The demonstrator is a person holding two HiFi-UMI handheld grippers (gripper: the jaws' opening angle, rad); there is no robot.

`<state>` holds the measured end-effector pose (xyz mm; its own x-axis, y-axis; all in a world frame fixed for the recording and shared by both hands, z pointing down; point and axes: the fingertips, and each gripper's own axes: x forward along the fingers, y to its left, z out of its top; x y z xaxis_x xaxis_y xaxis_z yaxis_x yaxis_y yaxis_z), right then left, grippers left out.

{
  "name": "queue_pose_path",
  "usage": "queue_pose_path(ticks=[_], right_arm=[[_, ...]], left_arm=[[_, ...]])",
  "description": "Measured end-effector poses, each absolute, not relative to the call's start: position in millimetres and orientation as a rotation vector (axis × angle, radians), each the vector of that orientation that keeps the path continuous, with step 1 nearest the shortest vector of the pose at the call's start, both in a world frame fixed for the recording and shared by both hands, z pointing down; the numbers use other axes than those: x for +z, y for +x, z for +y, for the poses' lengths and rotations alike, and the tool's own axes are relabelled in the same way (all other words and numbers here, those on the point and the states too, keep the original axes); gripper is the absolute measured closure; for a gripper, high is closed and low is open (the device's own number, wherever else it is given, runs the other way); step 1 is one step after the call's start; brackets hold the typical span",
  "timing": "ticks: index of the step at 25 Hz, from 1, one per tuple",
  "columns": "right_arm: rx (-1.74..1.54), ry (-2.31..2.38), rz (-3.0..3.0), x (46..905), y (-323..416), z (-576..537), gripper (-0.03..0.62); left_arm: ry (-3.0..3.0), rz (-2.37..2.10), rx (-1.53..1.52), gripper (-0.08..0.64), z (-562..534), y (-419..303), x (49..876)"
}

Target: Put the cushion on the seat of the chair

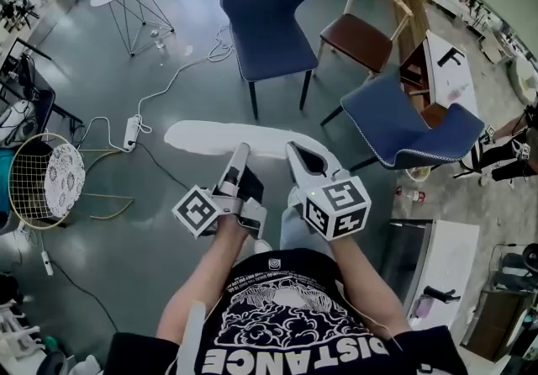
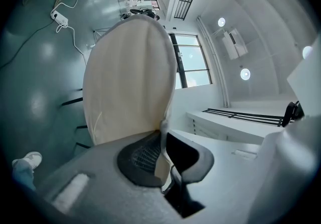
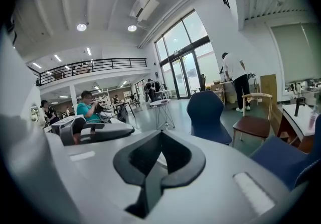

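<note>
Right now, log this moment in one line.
left gripper: shut on cushion | right gripper: at cushion edge, grip unclear | upright blue chair: seat bare

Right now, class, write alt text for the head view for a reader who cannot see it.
A person's left gripper pinches a flat cream cushion held above a grey floor, with the right gripper at its edge. Ahead stand a dark blue chair and a wooden chair with a brown seat.

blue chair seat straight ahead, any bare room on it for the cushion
The blue chair has a wholly bare seat, as does the brown chair right of it. Floor between the cushion and blue chair is open. Crowded on the left: cable, power strip, wire basket.
</note>
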<state>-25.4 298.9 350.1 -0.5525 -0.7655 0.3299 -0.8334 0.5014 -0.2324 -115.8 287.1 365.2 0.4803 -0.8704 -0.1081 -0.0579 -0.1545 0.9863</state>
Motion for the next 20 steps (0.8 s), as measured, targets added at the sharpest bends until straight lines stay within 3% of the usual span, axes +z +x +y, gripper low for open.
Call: queue_pose_path(ticks=[20], right_arm=[[0.635,1.282,-2.592,359.9,50.5,131.8,0.595]], left_arm=[[1.545,-0.944,-0.842,0.522,121.5,-51.4,375.0]])
